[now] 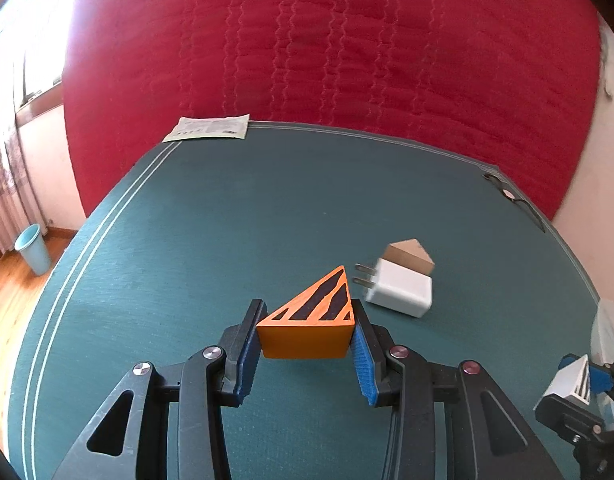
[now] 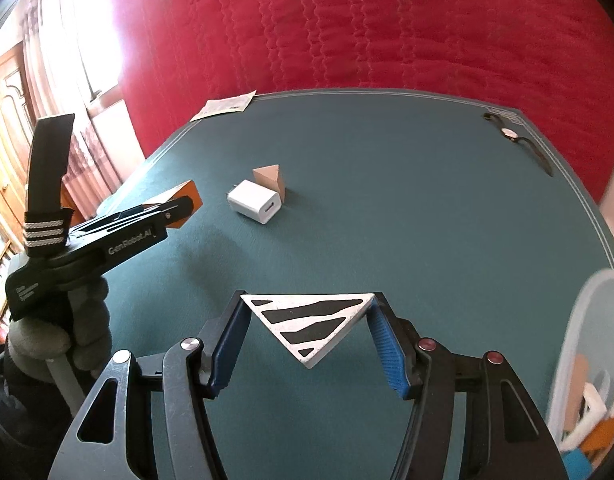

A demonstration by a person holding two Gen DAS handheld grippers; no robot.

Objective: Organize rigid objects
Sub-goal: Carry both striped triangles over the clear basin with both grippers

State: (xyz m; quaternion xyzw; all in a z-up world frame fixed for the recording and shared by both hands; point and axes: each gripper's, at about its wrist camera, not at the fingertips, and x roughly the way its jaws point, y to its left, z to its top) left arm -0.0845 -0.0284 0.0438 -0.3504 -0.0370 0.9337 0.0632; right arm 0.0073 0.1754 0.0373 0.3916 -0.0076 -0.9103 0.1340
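Note:
My left gripper (image 1: 305,332) is shut on an orange triangular block (image 1: 307,336) with black stripes, held above the green table (image 1: 227,220). My right gripper (image 2: 309,320) is shut on a white triangular block (image 2: 311,320) with black stripes, also above the table. A white charger plug (image 1: 399,290) lies on the table against a plain brown triangular block (image 1: 411,256), just beyond and right of the orange block. Both show in the right wrist view, the plug (image 2: 255,201) and the brown block (image 2: 271,178). The left gripper (image 2: 179,208) with the orange block appears at the left there.
A pale mesh basket (image 2: 587,344) with several pieces stands at the table's right edge. A wristwatch (image 2: 515,138) lies at the far right corner, a paper leaflet (image 1: 209,128) at the far left corner. A red quilt (image 1: 327,40) hangs behind. A blue bin (image 1: 33,248) stands on the floor.

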